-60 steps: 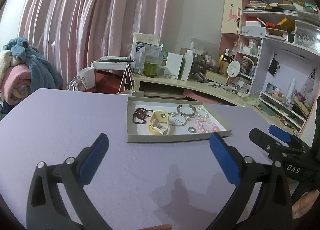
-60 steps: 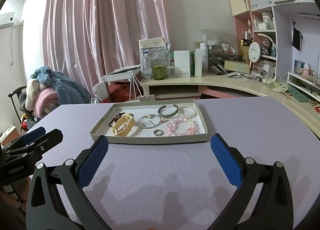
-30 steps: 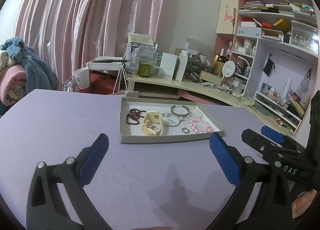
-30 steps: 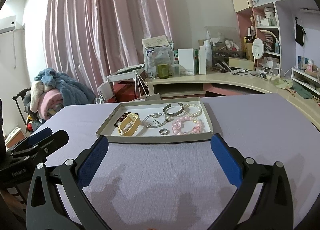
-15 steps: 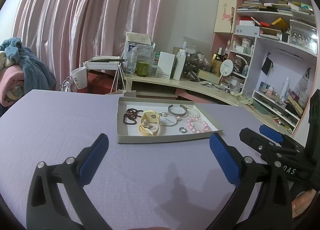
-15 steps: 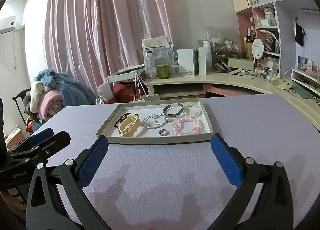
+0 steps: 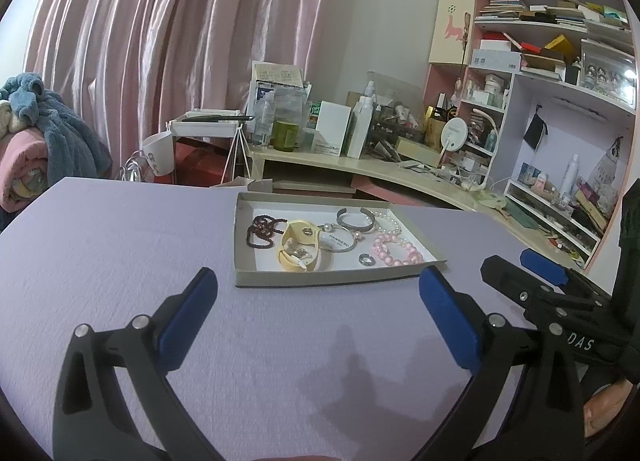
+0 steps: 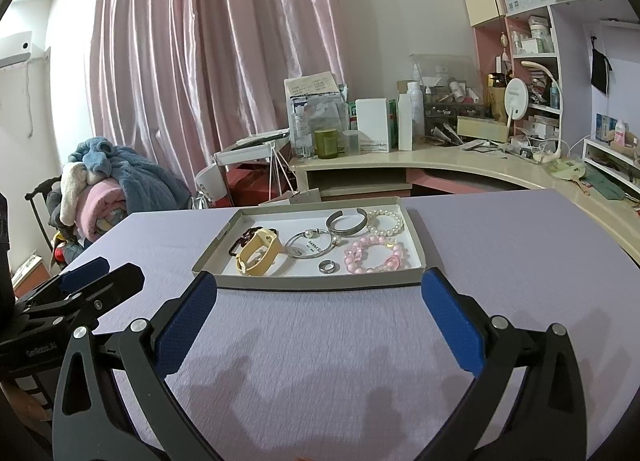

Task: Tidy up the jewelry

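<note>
Above the purple table (image 8: pixel 500 245), both wide-open hand-held grippers, left (image 7: pixel 318 297) and right (image 8: pixel 319 297), have edged closer to the jewelry tray (image 8: pixel 320 281).

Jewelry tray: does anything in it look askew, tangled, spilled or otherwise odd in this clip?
Mostly nothing. All pieces lie inside the tray, none spilled on the cloth. Only the dark bead bracelet lies in a loose heap, partly tucked behind the yellow band. Both grippers, left and right, hang open, short of the tray.
</note>
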A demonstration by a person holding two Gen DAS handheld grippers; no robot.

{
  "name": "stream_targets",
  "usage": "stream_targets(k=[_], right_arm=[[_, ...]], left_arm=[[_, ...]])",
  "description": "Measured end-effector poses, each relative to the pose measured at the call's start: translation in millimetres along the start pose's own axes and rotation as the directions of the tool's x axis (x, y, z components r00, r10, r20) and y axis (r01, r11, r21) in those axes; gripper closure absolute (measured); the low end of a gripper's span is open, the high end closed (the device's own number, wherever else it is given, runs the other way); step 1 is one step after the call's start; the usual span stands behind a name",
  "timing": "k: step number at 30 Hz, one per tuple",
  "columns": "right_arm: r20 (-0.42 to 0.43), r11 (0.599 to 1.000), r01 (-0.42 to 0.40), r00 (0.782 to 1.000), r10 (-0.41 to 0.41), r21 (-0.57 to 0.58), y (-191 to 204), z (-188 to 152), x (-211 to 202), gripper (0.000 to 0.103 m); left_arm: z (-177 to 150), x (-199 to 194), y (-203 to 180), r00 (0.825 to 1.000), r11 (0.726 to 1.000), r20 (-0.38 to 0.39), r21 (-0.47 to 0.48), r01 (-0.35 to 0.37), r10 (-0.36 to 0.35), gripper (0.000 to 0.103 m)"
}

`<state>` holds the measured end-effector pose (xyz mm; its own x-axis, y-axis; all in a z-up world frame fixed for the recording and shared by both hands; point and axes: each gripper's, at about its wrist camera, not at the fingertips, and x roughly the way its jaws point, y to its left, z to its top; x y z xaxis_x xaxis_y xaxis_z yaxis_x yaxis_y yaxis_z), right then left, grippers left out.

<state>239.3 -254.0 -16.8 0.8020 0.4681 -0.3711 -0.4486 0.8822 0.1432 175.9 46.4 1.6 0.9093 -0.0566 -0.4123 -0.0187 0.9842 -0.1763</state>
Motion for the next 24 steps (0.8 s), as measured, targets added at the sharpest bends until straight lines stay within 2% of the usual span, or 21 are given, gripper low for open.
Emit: stream_targets(k=[24], right_arm=[[-0.003, 1.0, -0.001, 1.0, 0.001, 0.002, -0.3, 1.1, 0.5, 0.001]], left_arm=[[1.2, 0.9, -0.3, 1.0, 1.0, -0.003, 0.0, -0.001, 0.001, 0.002]])
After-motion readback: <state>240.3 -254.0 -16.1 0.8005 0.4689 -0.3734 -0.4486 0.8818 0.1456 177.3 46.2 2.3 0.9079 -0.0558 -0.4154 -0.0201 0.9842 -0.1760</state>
